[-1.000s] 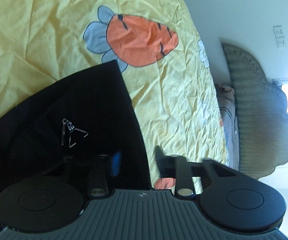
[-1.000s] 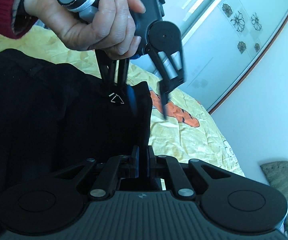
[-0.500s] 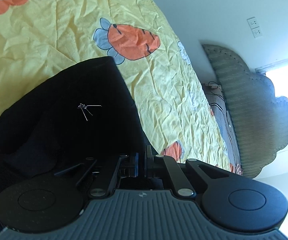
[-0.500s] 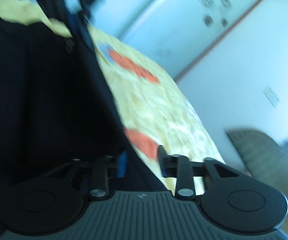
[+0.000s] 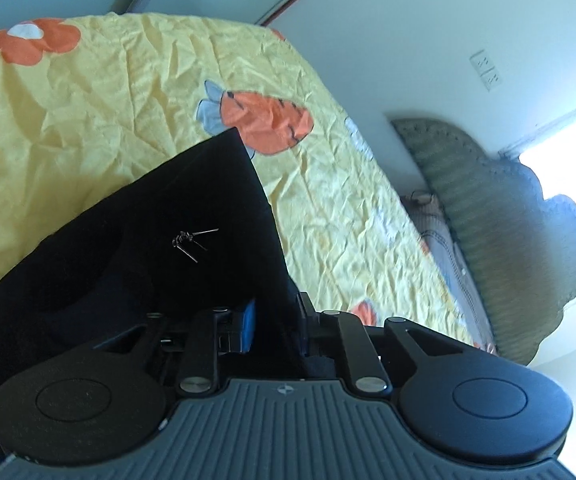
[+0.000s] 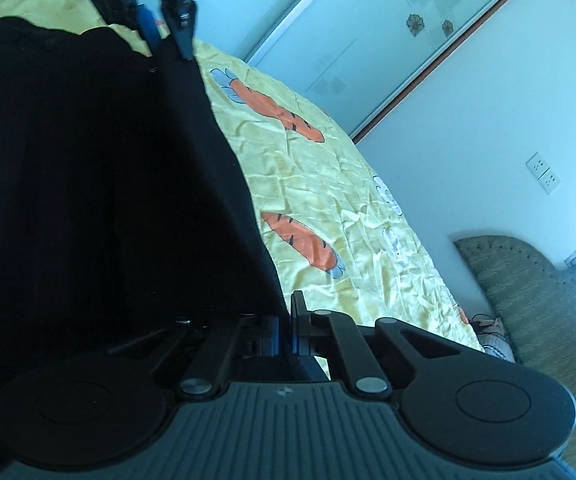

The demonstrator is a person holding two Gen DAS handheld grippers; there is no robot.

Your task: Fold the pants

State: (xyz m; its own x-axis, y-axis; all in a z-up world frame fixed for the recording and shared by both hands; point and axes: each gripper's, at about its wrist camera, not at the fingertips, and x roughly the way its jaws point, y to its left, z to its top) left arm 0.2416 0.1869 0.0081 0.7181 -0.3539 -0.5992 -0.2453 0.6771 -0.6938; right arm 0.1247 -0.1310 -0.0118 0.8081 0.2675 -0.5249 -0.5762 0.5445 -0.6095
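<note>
A wide bed takes up most of the room, covered by a wrinkled yellow sheet [image 5: 87, 120] printed with orange carrots and flowers. Beyond its far side stands a padded green headboard [image 5: 508, 232], with a pale wall [image 6: 468, 140] and a frosted sliding door [image 6: 348, 40] behind the bed.

The black pants [image 5: 147, 248] lie spread over the near part of the sheet, one corner reaching almost to a printed carrot [image 5: 267, 120]. A small metal clasp [image 5: 191, 240] glints on the dark cloth.

The left gripper [image 5: 275, 320] has the edge of the pants between its jaws, which are opening; a gap shows beside the blue pad [image 5: 249, 324]. The right gripper [image 6: 285, 334] is clenched on the pants' edge further along, its fingers pressed together with cloth between them. In the right view the left gripper bites at the far corner of the fabric.
</note>
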